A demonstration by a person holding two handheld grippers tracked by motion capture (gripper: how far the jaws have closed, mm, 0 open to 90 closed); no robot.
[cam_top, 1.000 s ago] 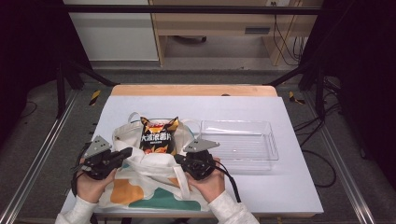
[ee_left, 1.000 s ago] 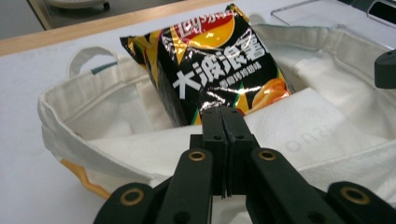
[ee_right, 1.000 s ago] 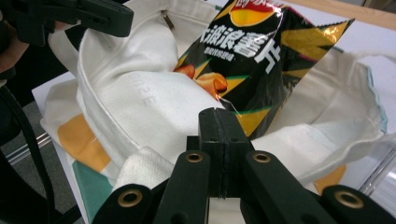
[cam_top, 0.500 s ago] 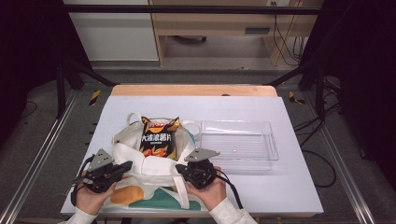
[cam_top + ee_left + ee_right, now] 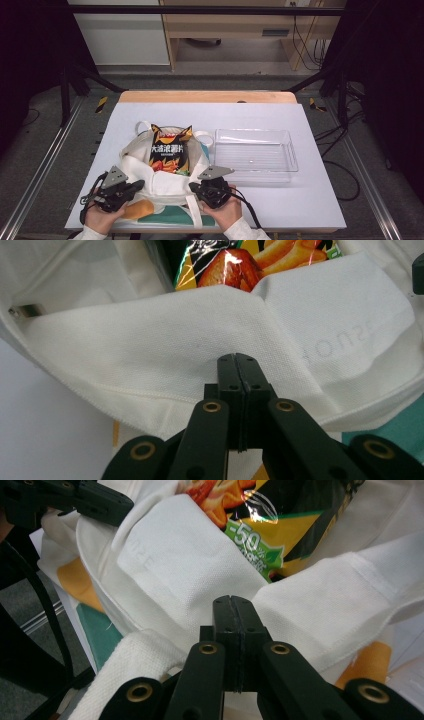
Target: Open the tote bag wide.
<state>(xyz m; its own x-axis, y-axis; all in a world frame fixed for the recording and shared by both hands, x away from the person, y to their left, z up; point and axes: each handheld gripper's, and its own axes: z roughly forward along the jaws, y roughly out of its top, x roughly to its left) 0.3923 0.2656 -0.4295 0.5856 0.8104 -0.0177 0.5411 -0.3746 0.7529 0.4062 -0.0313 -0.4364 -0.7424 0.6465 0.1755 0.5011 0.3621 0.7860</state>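
Note:
A white tote bag with orange and teal print lies at the table's near left. A black and orange chip bag stands in its mouth. My left gripper is at the bag's near left rim, my right gripper at its near right rim. In the left gripper view the jaws are pressed together where the white fabric creases toward them, below the chip bag. In the right gripper view the jaws are also together where two fabric folds meet, under the chip bag.
A clear plastic tray sits to the right of the bag, close to my right gripper. The white table ends just behind both hands. Beyond the table are a dark frame, cables and a wooden shelf.
Both grippers have drawn back toward the near edge of the table, pulling the bag's near rim with them. The chip bag has stayed in place.

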